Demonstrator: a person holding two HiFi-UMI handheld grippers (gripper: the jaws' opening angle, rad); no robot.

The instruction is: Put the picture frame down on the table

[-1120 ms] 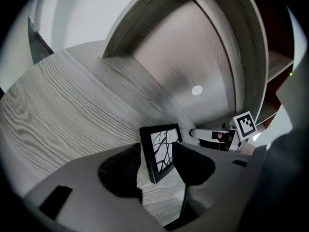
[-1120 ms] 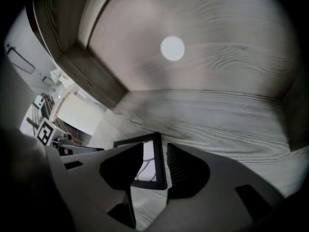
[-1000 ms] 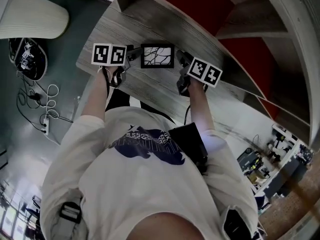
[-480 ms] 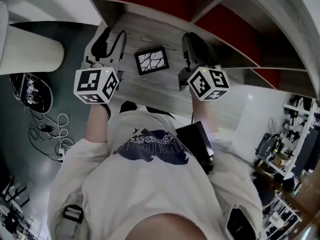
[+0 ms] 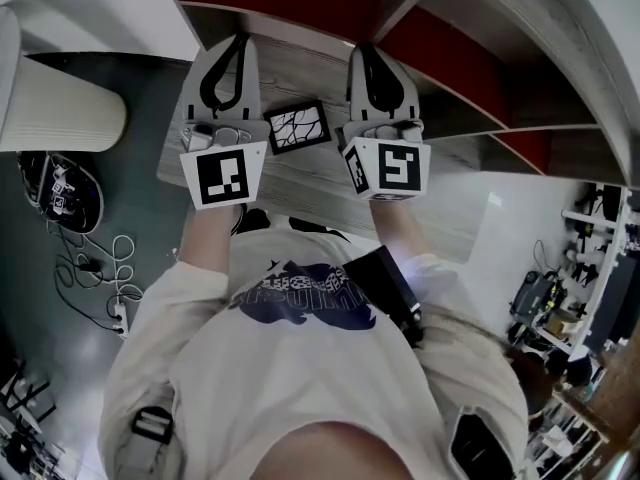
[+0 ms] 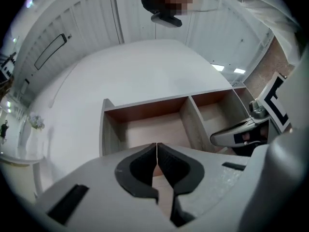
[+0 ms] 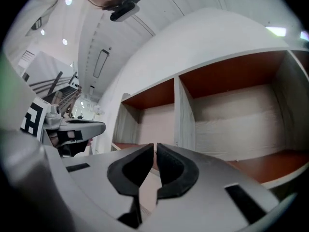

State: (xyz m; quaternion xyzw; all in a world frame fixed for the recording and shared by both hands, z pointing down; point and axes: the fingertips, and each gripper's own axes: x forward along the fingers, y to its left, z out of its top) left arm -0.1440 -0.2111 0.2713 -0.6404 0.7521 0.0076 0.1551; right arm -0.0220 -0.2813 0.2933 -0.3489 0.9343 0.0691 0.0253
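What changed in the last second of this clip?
The left tool and right tool, which were at the picture frame's two sides, have drawn back from it and tipped upward; both are now shut and empty. The frame remains flat on the table.

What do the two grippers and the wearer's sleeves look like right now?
Both the left gripper and right gripper have light grey wedge-shaped bodies with black-lined jaws. Each carries a white cube with black square markers. The person wears a pale shirt with a dark blue print.
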